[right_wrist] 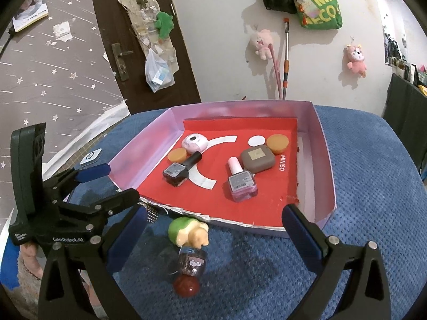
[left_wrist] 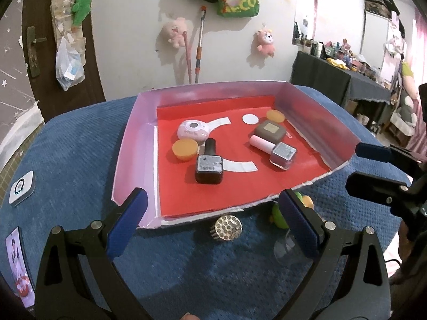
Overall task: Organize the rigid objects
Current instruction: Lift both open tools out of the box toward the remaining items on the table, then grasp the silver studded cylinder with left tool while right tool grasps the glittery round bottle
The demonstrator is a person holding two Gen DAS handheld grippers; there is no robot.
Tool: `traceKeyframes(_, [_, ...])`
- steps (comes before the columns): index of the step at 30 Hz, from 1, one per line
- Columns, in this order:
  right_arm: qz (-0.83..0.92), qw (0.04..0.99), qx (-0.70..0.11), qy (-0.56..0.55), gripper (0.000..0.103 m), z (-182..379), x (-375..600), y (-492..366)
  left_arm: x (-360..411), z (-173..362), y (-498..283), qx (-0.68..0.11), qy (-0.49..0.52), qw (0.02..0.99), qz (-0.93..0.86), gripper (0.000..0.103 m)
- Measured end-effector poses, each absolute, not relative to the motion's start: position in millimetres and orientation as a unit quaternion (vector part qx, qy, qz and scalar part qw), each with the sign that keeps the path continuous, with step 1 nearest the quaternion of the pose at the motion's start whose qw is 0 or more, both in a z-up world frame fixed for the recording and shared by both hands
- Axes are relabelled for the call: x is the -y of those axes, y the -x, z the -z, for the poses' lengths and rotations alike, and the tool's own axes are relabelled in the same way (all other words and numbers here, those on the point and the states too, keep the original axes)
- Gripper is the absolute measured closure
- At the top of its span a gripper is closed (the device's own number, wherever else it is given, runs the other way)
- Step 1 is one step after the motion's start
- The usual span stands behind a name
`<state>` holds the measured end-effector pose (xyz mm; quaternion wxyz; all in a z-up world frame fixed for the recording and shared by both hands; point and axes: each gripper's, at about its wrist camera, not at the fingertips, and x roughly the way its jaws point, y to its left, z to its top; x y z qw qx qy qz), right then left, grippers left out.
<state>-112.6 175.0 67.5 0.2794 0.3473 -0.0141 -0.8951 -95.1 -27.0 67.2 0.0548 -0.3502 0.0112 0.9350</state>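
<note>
My right tongs [right_wrist: 213, 242] hang wide and empty over the blue bench [right_wrist: 360, 213], just short of the tray [right_wrist: 324, 160]; between their blades lies the glitter bottle with the red cap [right_wrist: 190, 269], on its side, touching the green turtle figure [right_wrist: 186, 230], both just outside the tray's torn near edge; my left tongs [left_wrist: 210, 224] are wide and empty too, with the round metal disc [left_wrist: 228, 228] between them, also just outside that edge. I judge the bottle is next: close across its body, not the round cap, and lift clear of the turtle. Inside the tray: a dark polish bottle [right_wrist: 178, 172], a pink polish bottle [right_wrist: 240, 181], a grey case [right_wrist: 257, 158], two orange lids [right_wrist: 277, 142], a pink oval gadget [right_wrist: 194, 142].
</note>
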Motion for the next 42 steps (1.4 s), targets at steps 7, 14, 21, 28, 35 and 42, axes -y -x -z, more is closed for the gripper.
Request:
traceKeyframes(7, [0.896,0.280,0.008,-0.344,0.000,-68,-176,103,20,-66,88,-0.023,0.353,0.057,-0.934,0.003])
traceKeyframes(14, [0.896,0.281,0.008,-0.343,0.000,-69,-177,99,26,-63,84,0.005,0.360,0.070,-0.930,0.003])
traceKeyframes(21, [0.897,0.281,-0.001,-0.340,0.000,-68,-178,89,25,-53,79,-0.001,0.369,0.066,-0.927,0.003])
traceKeyframes(28, [0.896,0.278,-0.014,-0.346,0.010,-60,-178,77,28,-46,77,0.004,0.373,0.068,-0.925,0.003])
traceKeyframes(35, [0.898,0.264,-0.029,-0.351,0.024,-46,-177,69,30,-40,78,0.005,0.380,0.066,-0.923,0.009])
traceKeyframes(42, [0.890,0.258,-0.017,-0.376,0.031,-24,-175,68,32,-26,85,0.010,0.398,0.065,-0.915,0.026])
